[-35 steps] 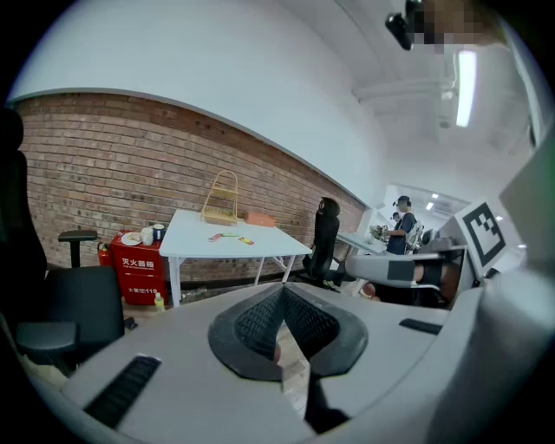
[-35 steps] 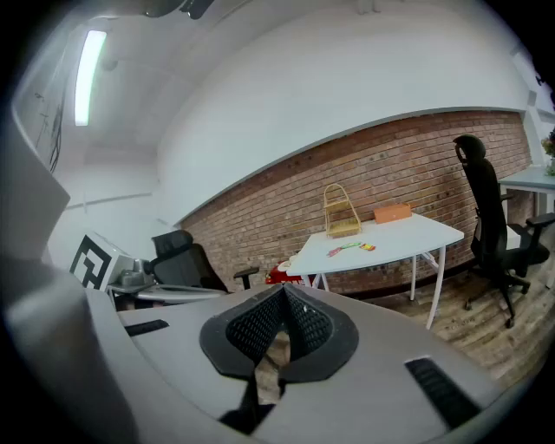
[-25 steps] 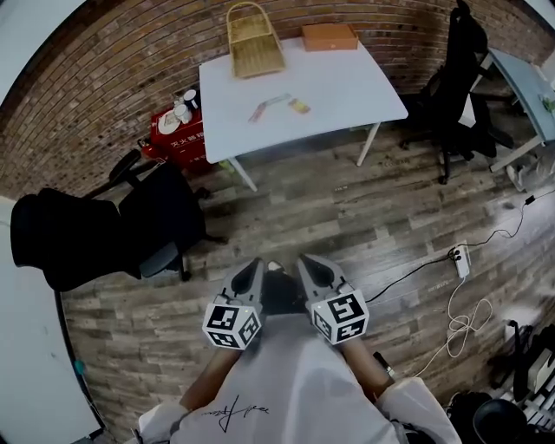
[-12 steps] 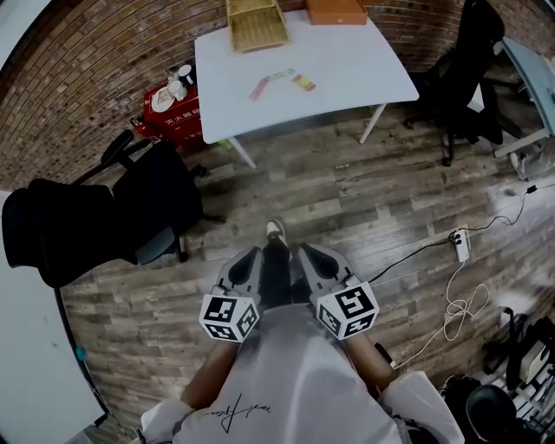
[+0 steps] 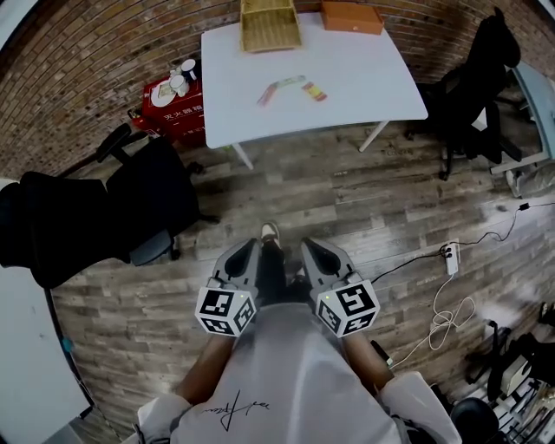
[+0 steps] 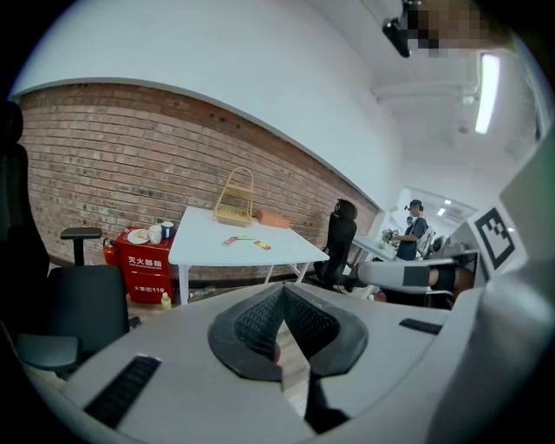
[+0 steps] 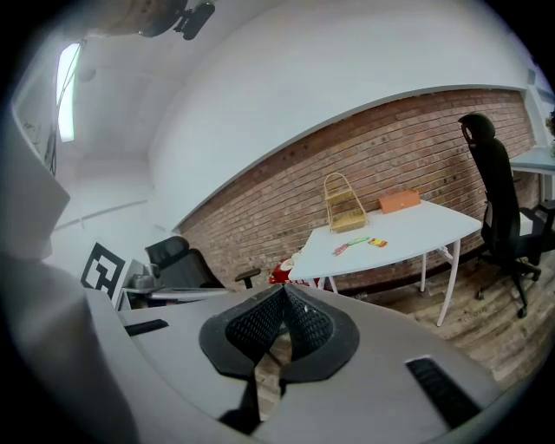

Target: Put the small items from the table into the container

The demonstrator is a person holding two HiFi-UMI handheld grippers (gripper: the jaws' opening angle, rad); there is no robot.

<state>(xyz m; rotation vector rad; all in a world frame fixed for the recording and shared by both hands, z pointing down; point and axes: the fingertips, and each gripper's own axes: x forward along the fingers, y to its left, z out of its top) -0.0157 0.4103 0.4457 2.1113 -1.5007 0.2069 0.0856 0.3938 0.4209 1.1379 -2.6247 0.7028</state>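
Left gripper (image 5: 245,257): jaws pressed together, nothing between them, held low before the person's waist. Right gripper (image 5: 316,256): jaws likewise closed and empty, just beside the left at its three o'clock. White table (image 5: 368,74): well apart, at twelve o'clock. Wicker container (image 5: 270,24): on the table's far edge. Small items (image 5: 279,88): on the tabletop at the container's six o'clock, outside it.
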